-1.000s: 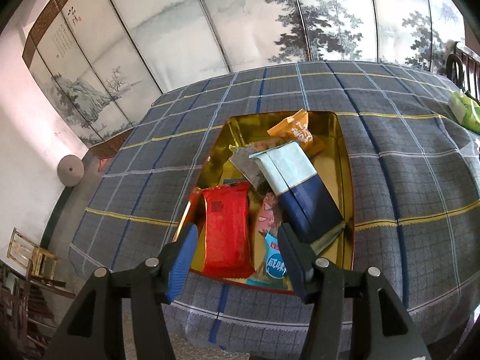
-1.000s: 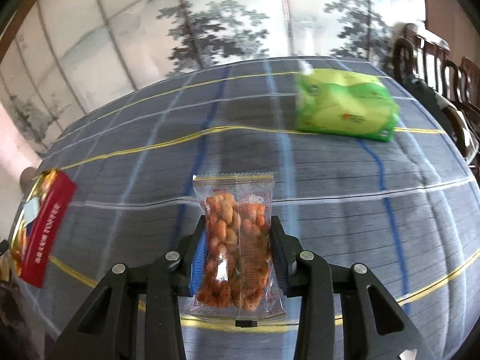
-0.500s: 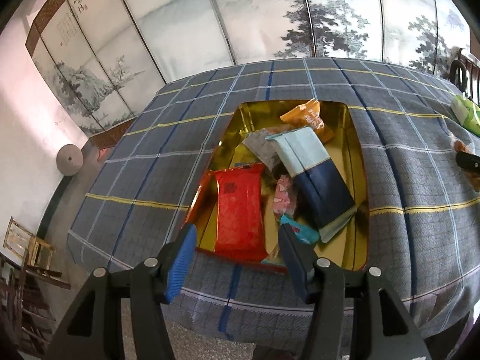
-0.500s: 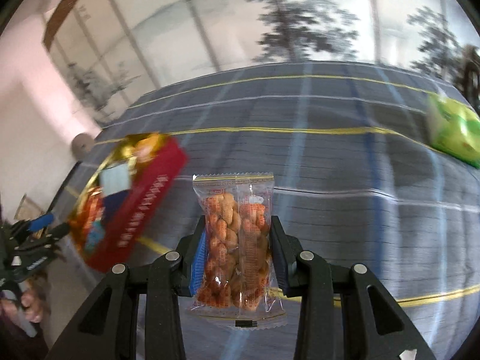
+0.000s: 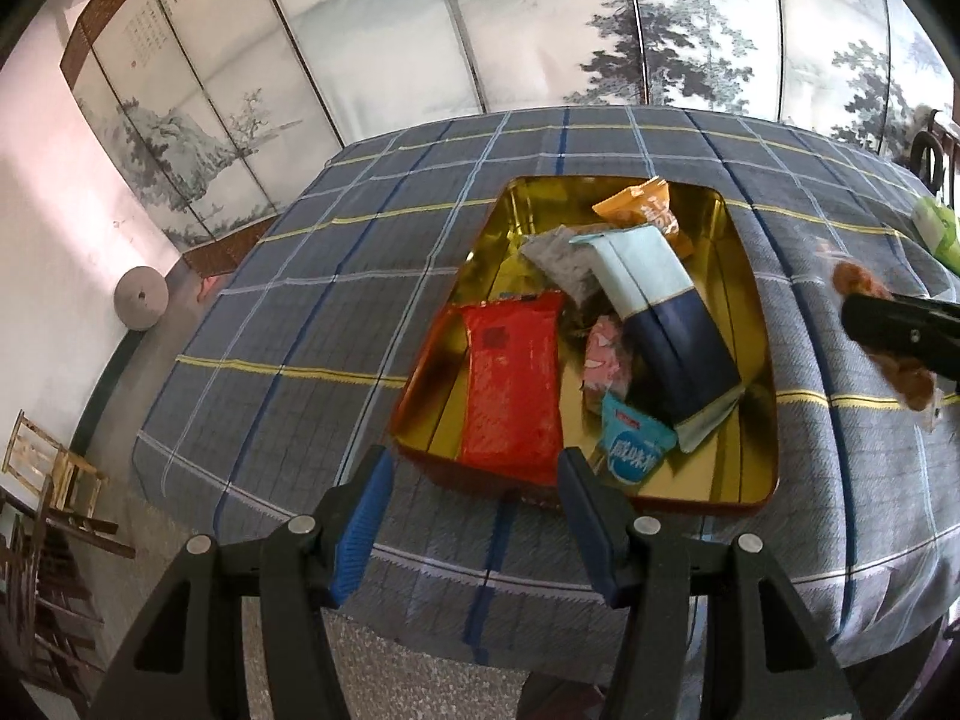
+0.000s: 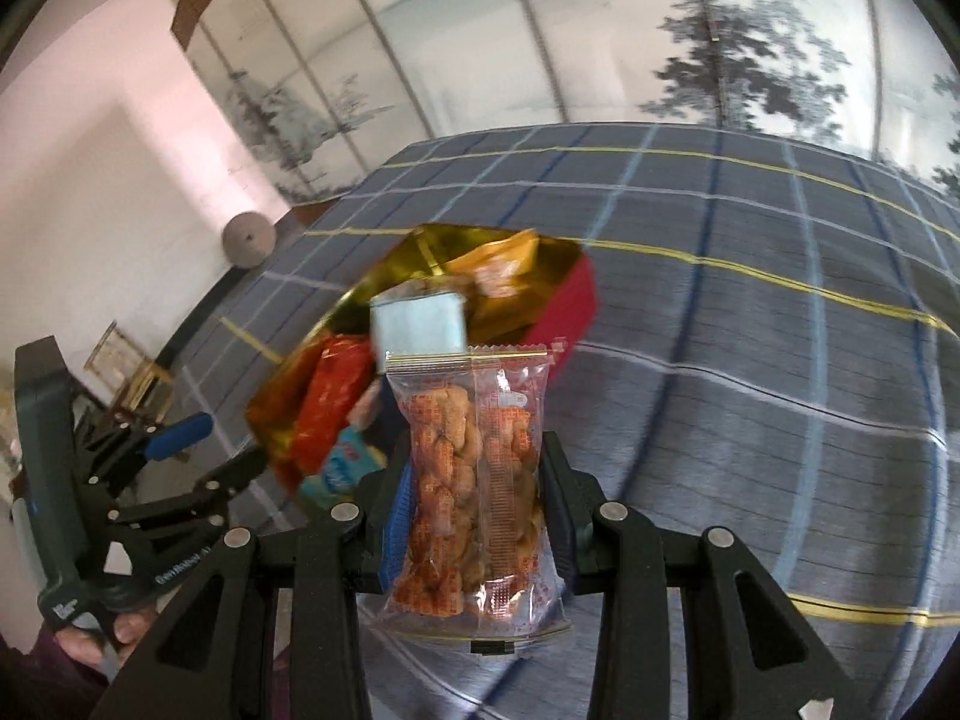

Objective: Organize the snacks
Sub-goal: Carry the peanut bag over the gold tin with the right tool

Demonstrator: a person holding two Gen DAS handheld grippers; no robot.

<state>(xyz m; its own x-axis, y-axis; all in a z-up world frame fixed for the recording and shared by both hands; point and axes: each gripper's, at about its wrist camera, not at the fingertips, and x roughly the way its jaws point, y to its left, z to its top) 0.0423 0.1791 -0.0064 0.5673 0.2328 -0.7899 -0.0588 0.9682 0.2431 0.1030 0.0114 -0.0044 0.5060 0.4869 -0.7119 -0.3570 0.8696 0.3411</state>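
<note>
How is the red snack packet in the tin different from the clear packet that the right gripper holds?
The red packet is opaque and hides its contents; the clear packet shows orange-brown snacks inside. The red packet lies flat in the gold tin; the clear packet stands upright, clamped by the right gripper above the tablecloth. Both are sealed, oblong snack packets.

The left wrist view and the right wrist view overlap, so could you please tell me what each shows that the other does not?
Only the left wrist view shows the green packet at the table's far right and the tin's whole inside. Only the right wrist view shows the clear peanut packet clamped in the right hand-held gripper head-on. Both show the tin, the red packet and the open left hand-held gripper.
</note>
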